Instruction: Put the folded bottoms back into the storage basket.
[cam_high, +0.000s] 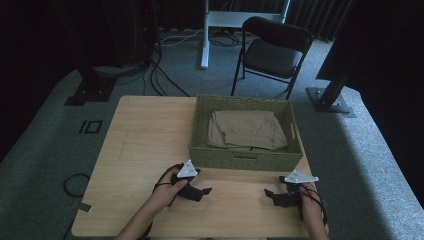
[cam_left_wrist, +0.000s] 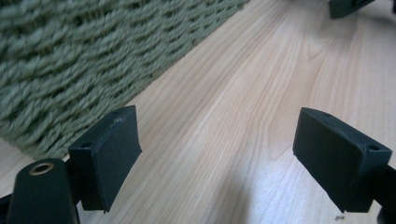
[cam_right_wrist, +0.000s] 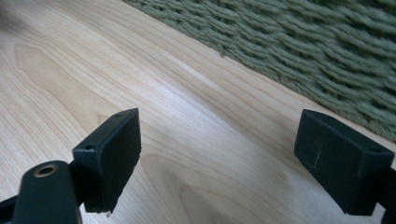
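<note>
On the wooden bench (cam_high: 145, 145) we see a green woven basket (cam_high: 245, 157) holding folded beige cloth (cam_high: 247, 130); just before it (nearer the person) rest the left tool (cam_high: 206, 190) and right tool (cam_high: 267, 192), each gaping wide, gripping nothing.

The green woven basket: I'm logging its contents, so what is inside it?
Inside the basket lies folded tan cloth covering most of the floor. Anything beneath the cloth is hidden.

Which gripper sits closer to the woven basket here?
Left. The left gripper lies just below the woven basket front wall, near its left end; the right gripper rests farther back from that wall.
</note>
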